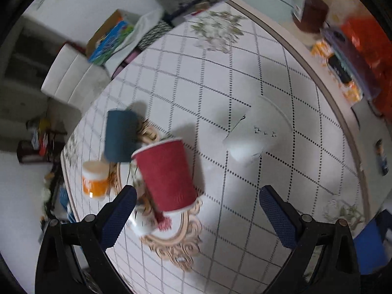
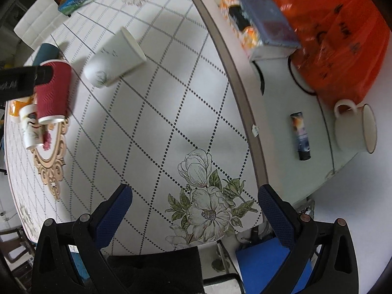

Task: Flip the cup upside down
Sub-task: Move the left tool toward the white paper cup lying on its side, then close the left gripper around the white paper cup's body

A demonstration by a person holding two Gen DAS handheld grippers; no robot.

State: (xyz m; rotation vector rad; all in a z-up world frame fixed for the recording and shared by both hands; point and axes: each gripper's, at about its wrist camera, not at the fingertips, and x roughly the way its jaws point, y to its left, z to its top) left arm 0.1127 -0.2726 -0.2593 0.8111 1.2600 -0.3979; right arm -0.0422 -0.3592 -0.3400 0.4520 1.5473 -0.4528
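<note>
A red ribbed paper cup (image 1: 166,176) stands upside down on a carved wooden tray (image 1: 171,242), rim down; it also shows in the right wrist view (image 2: 52,93). A white paper cup (image 1: 254,134) stands upside down on the tablecloth, also in the right wrist view (image 2: 115,58). A dark blue cup (image 1: 121,138) stands behind the red one. My left gripper (image 1: 196,210) is open, just in front of the red cup and not touching it. My right gripper (image 2: 193,210) is open and empty over the flower print.
An orange-and-white cup (image 1: 94,178) stands near the table's left edge. A small white patterned cup (image 2: 31,132) lies on the tray. A side counter holds an orange bag (image 2: 343,41), boxes (image 2: 264,22), a white mug (image 2: 355,127) and a tube (image 2: 301,132). A white chair (image 1: 73,80) stands beyond the table.
</note>
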